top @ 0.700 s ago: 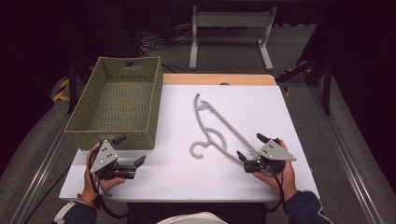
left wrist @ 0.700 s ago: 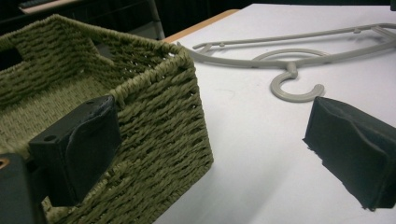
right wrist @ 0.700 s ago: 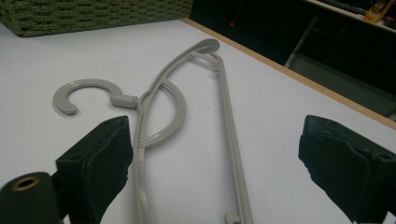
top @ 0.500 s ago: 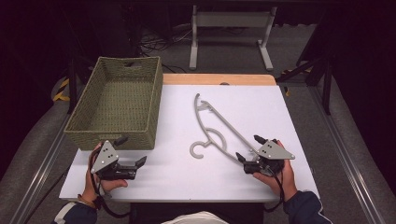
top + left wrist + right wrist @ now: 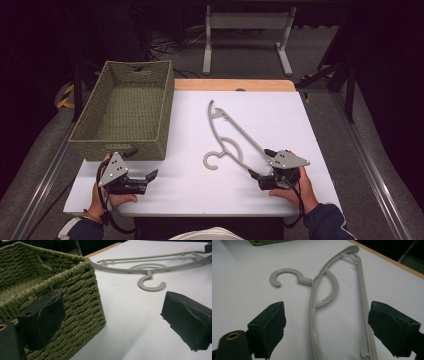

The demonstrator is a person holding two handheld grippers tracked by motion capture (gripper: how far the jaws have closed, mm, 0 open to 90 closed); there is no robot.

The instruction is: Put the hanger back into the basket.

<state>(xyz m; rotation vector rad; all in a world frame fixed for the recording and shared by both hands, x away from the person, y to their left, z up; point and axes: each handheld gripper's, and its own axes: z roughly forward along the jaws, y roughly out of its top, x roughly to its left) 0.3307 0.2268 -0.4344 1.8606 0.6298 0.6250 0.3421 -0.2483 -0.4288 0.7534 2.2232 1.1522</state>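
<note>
Grey plastic, the hanger lies flat mid-frame on the white tabletop, hook toward the bottom. It looks light, stiff and smooth, so it could skid when nudged. Its thin bars seem the best hold. The right tongs, lower right, are spread wide around the hanger's near end without touching it. The left tongs, lower left beside the woven basket, gape empty.
</note>
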